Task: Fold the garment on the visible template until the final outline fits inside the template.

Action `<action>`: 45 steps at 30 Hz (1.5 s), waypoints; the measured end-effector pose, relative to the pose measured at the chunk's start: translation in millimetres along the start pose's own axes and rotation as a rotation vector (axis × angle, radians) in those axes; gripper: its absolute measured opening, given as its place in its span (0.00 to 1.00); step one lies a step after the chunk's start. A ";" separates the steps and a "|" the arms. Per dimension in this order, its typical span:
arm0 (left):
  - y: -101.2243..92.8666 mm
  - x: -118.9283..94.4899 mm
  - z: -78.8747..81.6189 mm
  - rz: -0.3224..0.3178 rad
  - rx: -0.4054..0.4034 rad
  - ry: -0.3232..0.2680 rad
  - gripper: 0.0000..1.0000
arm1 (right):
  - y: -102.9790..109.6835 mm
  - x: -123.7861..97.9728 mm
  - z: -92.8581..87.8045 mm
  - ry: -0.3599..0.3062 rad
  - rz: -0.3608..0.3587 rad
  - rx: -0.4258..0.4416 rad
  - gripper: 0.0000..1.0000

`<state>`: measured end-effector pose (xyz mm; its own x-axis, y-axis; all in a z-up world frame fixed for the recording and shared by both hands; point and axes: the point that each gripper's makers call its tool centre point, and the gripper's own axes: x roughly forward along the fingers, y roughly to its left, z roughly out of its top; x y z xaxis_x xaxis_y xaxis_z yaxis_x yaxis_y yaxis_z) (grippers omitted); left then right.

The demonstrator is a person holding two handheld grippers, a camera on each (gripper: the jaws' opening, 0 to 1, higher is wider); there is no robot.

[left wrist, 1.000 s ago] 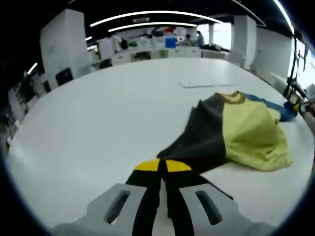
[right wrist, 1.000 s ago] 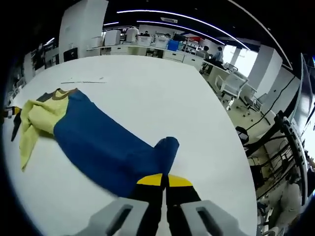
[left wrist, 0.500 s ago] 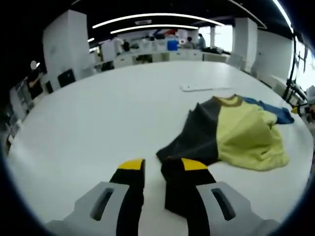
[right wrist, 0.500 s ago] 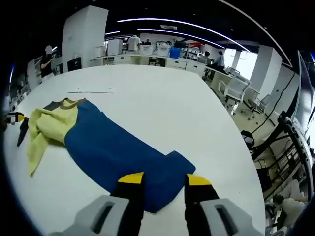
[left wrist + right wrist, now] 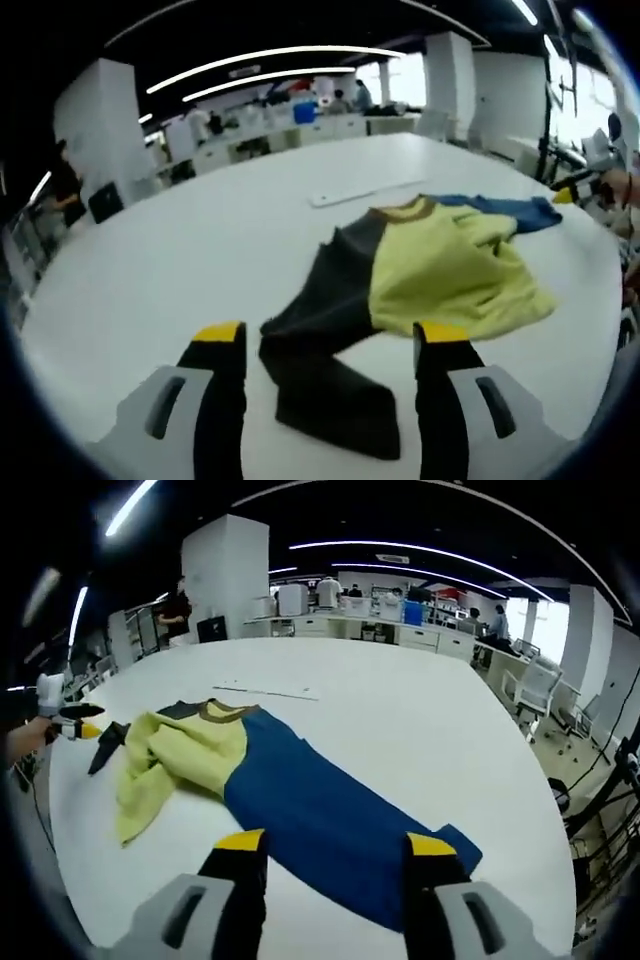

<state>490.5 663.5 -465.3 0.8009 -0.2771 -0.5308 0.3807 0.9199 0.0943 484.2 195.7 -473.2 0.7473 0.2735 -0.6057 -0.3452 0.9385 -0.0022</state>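
A long-sleeved garment lies crumpled on the white table [image 5: 180,250]. Its yellow-green body [image 5: 450,270] is bunched in the middle, with a dark grey sleeve [image 5: 320,370] running toward the left gripper [image 5: 332,340]. That gripper is open, its jaws standing on either side of the sleeve's cuff. In the right gripper view the blue sleeve [image 5: 330,820] stretches from the yellow-green body [image 5: 180,755] toward the right gripper [image 5: 335,845], which is open above the blue cuff. The right gripper [image 5: 575,185] shows at the far right of the left gripper view, and the left gripper [image 5: 75,730] at the far left of the right gripper view.
A thin pale strip [image 5: 355,190] lies flat on the table beyond the garment's collar; the same strip [image 5: 265,691] shows in the right gripper view. Desks, chairs [image 5: 530,685] and people stand beyond the table's far edge. The table edge [image 5: 540,810] curves close on the right.
Both grippers have gone from shut on the sleeve ends to wide open. The grey and blue cuffs have dropped flat onto the table, and both cameras have pulled back a little.
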 end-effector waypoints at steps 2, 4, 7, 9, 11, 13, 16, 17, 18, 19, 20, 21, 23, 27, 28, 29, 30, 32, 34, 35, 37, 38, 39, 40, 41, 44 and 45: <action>-7.8 -0.6 0.0 -0.019 -0.004 -0.003 0.71 | 10.8 1.4 4.3 -0.012 0.035 -0.011 0.59; -18.8 -2.0 1.0 -0.044 0.001 -0.012 0.74 | 25.7 3.2 8.5 -0.020 0.085 -0.028 0.62; -33.9 -4.0 2.7 -0.072 -0.002 -0.025 0.79 | 46.1 6.4 12.0 -0.023 0.152 -0.086 0.69; -46.7 -5.0 4.6 -0.102 -0.005 -0.034 0.80 | 59.3 8.7 11.2 -0.015 0.191 -0.115 0.73; -60.2 -6.3 6.6 -0.131 -0.002 -0.031 0.80 | 69.6 11.0 11.1 -0.011 0.218 -0.121 0.75; -72.1 -7.8 11.2 -0.155 0.009 -0.045 0.80 | 78.2 12.7 12.3 -0.014 0.240 -0.129 0.75; -87.2 -9.6 16.7 -0.184 0.013 -0.057 0.81 | 90.3 14.8 13.2 -0.017 0.272 -0.152 0.75; -90.6 -9.9 17.8 -0.188 0.012 -0.060 0.81 | 93.2 15.3 13.6 -0.020 0.278 -0.161 0.74; -97.0 -10.3 19.3 -0.201 0.013 -0.065 0.81 | 97.0 16.4 14.0 -0.022 0.288 -0.171 0.74; -99.1 -10.4 19.5 -0.204 0.013 -0.066 0.81 | 99.4 17.2 14.2 -0.023 0.294 -0.176 0.73; -105.2 -10.7 20.2 -0.211 0.009 -0.069 0.80 | 102.8 18.5 15.2 -0.029 0.300 -0.185 0.72; -110.4 -10.4 20.5 -0.222 0.010 -0.072 0.80 | 104.9 19.6 15.8 -0.032 0.304 -0.193 0.71; -121.7 -8.5 19.1 -0.237 0.015 -0.066 0.79 | 108.6 21.7 16.0 -0.034 0.312 -0.205 0.69; -144.0 -6.4 14.4 -0.268 0.014 -0.053 0.76 | 120.4 25.6 20.3 -0.054 0.336 -0.240 0.62; -151.2 -5.7 13.3 -0.280 0.009 -0.051 0.75 | 122.1 26.5 21.1 -0.055 0.340 -0.244 0.59; -156.0 -4.9 12.0 -0.289 0.005 -0.047 0.74 | 124.7 28.0 22.7 -0.061 0.347 -0.251 0.56; -163.0 -3.9 10.9 -0.303 0.010 -0.045 0.73 | 126.5 29.0 23.8 -0.065 0.351 -0.254 0.55; -170.9 -3.2 9.8 -0.309 0.019 -0.040 0.71 | 131.5 31.3 26.2 -0.072 0.365 -0.263 0.52; -181.8 -2.1 9.2 -0.323 0.028 -0.039 0.69 | 136.7 34.6 27.6 -0.074 0.379 -0.277 0.49; -186.3 -1.5 9.4 -0.332 0.029 -0.040 0.68 | 139.9 36.3 28.2 -0.076 0.389 -0.284 0.47; -196.1 0.7 10.2 -0.346 0.037 -0.039 0.65 | 143.8 39.1 28.8 -0.078 0.400 -0.289 0.44; -200.7 1.8 10.9 -0.349 0.044 -0.043 0.64 | 146.8 41.5 28.6 -0.076 0.408 -0.293 0.44; -203.7 2.5 11.3 -0.351 0.043 -0.047 0.63 | 149.1 43.1 28.5 -0.076 0.414 -0.297 0.44; -207.4 3.3 11.4 -0.358 0.039 -0.051 0.61 | 152.8 45.4 28.9 -0.079 0.425 -0.306 0.43; -214.0 4.4 10.8 -0.373 0.031 -0.052 0.60 | 154.8 47.1 29.0 -0.079 0.430 -0.308 0.42; -226.4 7.5 5.6 -0.397 0.044 -0.035 0.56 | 161.0 52.0 30.9 -0.083 0.447 -0.319 0.36; -230.2 8.8 3.0 -0.403 0.054 -0.029 0.55 | 163.8 53.8 32.5 -0.088 0.455 -0.324 0.34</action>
<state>411.3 448.5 -489.2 0.5953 -0.6205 -0.5104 0.6896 0.7206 -0.0718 486.3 371.0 -480.3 0.5220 0.6654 -0.5337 -0.7901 0.6130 -0.0085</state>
